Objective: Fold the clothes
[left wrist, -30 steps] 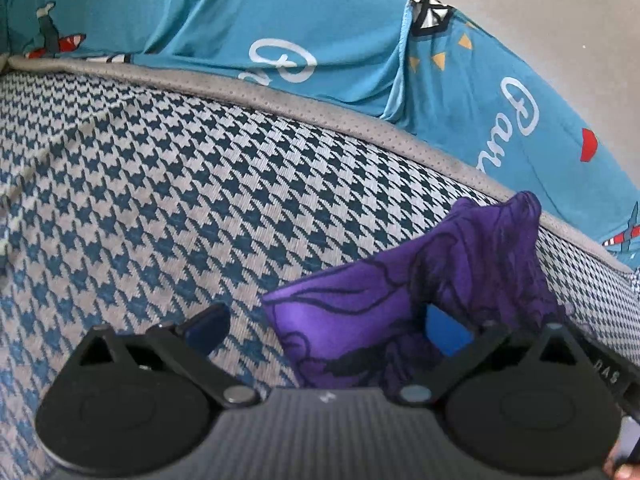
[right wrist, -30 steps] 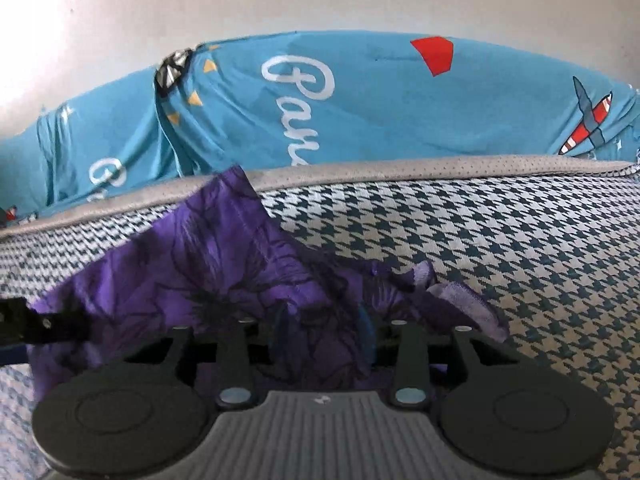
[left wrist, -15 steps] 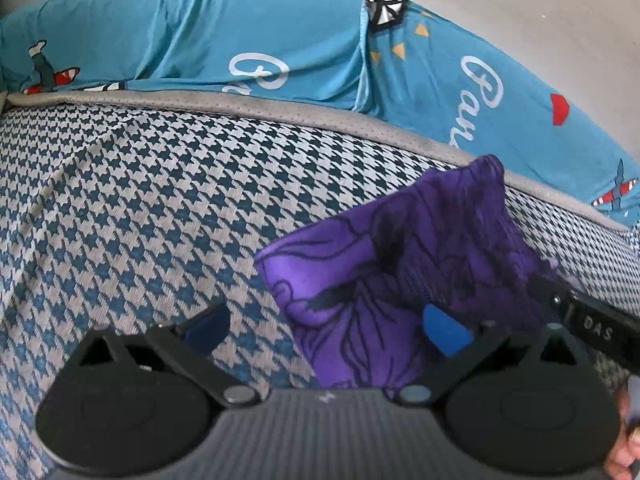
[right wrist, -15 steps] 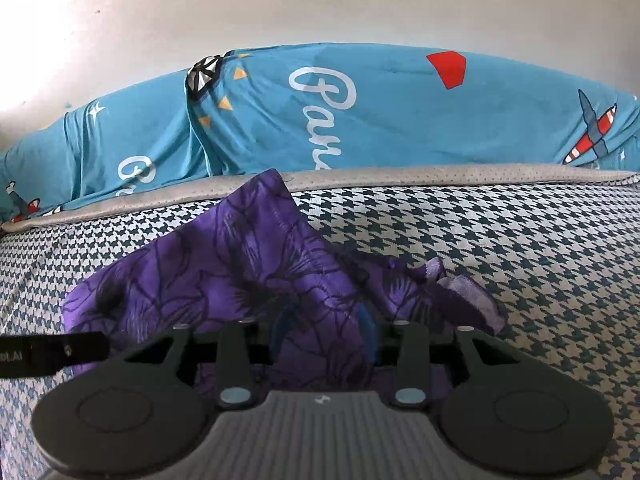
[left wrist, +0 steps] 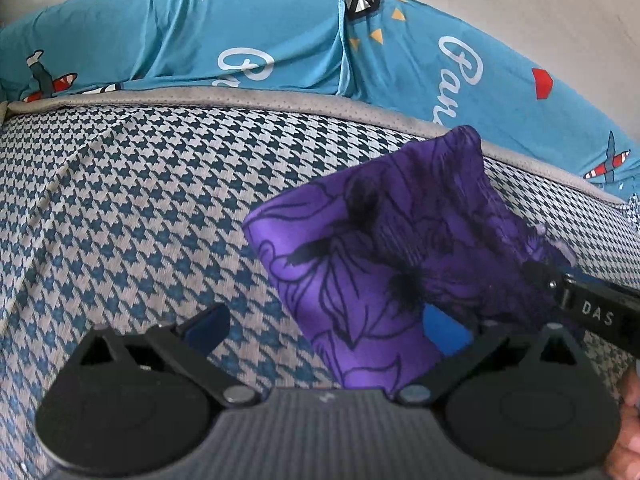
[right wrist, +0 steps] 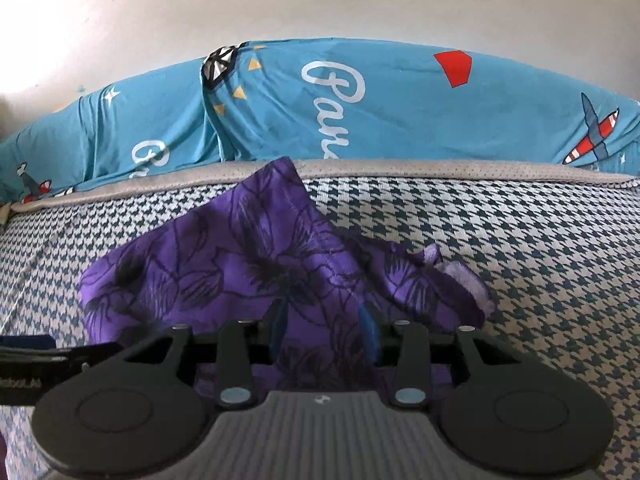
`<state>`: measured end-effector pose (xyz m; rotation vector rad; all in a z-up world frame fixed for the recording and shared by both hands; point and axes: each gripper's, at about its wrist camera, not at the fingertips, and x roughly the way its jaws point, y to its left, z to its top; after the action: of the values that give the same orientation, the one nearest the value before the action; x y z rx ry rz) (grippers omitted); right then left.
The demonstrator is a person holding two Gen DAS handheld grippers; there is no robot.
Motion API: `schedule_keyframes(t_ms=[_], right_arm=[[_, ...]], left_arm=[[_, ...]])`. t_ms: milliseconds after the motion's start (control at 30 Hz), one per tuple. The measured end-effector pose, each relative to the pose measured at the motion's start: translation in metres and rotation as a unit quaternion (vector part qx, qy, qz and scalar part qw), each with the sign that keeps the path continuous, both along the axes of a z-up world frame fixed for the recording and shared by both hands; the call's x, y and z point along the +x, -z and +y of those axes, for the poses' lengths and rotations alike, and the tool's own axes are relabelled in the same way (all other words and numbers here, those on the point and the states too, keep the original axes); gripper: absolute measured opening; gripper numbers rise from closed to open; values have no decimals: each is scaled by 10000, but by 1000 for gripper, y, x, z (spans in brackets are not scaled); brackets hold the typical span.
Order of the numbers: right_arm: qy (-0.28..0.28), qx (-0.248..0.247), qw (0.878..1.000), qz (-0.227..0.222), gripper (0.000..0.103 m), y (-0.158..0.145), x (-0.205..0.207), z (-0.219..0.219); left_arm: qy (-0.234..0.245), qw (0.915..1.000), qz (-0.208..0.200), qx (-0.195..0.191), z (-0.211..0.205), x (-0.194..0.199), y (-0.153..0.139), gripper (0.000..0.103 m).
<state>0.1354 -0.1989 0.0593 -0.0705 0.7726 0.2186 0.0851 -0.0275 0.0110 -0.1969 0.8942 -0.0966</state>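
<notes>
- The bed [left wrist: 132, 216] fills the near and middle ground, covered in a blue-and-white houndstooth fabric with a grey perforated border along its far edge.
- A teal sheet [right wrist: 400, 112] printed with white script, red shapes and small aeroplanes runs along the far side of the bed, against a pale wall [right wrist: 320, 4].
- The purple garment [right wrist: 240, 268], patterned with dark flower outlines, sits on the houndstooth cover; one corner stands up toward the far border, and a paler crumpled edge trails to the right.
- The right tool [right wrist: 325, 328] has its blue pads partly closed, with purple cloth bunched between them; the fabric appears clamped there.
- The left tool [left wrist: 324, 328] stands wide apart: its left finger is over bare houndstooth, its right finger lies against the near edge of the garment, which drapes in front of it without being pinched.
- A fingertip [left wrist: 630, 412] shows at the right edge of the left wrist view.
</notes>
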Motion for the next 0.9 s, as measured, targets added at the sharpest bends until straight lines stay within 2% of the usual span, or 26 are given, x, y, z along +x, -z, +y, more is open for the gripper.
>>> schedule_keyframes(t_ms=[167,233,467,633,800,900], right_arm=[[-34,-54,9999,124,40,-6,-9,-12],[-1,-17,9998,173,45,-10,-13,-22],[205,34,9995,255,53,-17,-26,-59],[313,141,9988,343,62,-12,-31,-82],[437,299,9974,481,66,-6,-29,-99],[502,487,9958,589,72,-1,-25,-105]], left_arm=[[19,10000,44,-27,0,-10,-1,103],[2,9999,69,-86,1,-14,-1,103],[34,9995,207,-246,3,-31,1,103],[91,9991,271,-317,1,-36,4,103],[100,9988,269,-409,2,-35,7,103],[89,9983,278,-513,4,-31,9,103]])
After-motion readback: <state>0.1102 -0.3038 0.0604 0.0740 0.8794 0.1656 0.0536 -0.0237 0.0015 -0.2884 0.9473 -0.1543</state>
